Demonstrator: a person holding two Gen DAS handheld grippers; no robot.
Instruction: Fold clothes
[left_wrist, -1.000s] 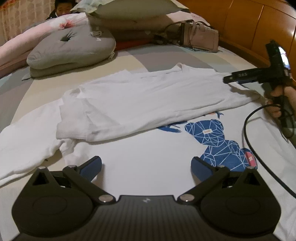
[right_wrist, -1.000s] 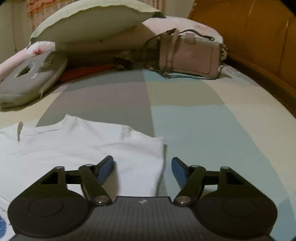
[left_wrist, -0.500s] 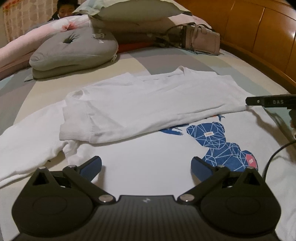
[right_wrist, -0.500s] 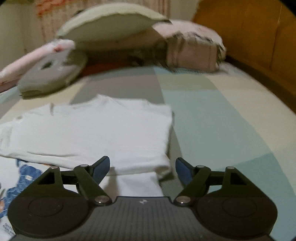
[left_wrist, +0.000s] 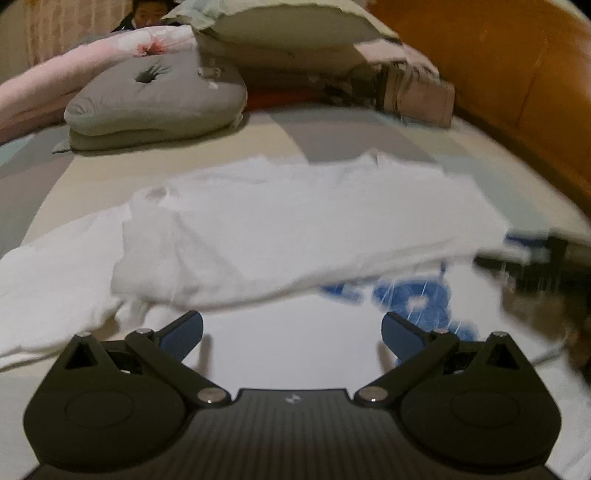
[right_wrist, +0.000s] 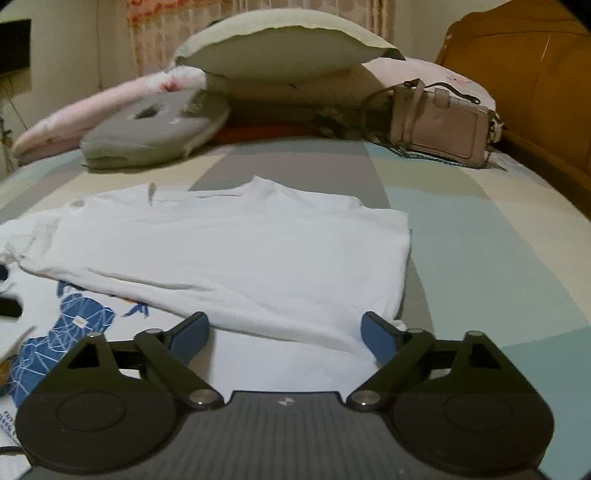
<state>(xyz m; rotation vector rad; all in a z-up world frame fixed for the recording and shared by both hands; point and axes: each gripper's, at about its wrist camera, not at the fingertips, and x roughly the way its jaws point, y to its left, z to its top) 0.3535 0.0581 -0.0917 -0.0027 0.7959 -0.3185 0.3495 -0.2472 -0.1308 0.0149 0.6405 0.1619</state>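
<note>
On the bed (right_wrist: 498, 229) lies a white T-shirt (right_wrist: 236, 251) with a blue bear print (right_wrist: 62, 332), and its far half is already folded over toward the near side, so the bear peeks out below the folded edge. The shirt's long way runs from left to right across the bed. The right gripper (right_wrist: 284, 332) hangs just over the near right corner of the folded part; its blue fingers are spreading wider right now, with nothing pinched, and the cloth lies flat below the gap between them. The left gripper (left_wrist: 291, 332) hangs over the bare white front of the shirt, with its fingers spread wide and nothing between them. A loose sleeve (left_wrist: 51, 280) sticks out far to the left, so the left gripper is the nearer one to it, while the right gripper is nearer the shirt's right edge. My guess is that the next fold goes across the long way, so each gripper needs its own end. A grey pillow (right_wrist: 155, 129) and a pink handbag (right_wrist: 443, 129) sit at the far end, well apart from the shirt.
</note>
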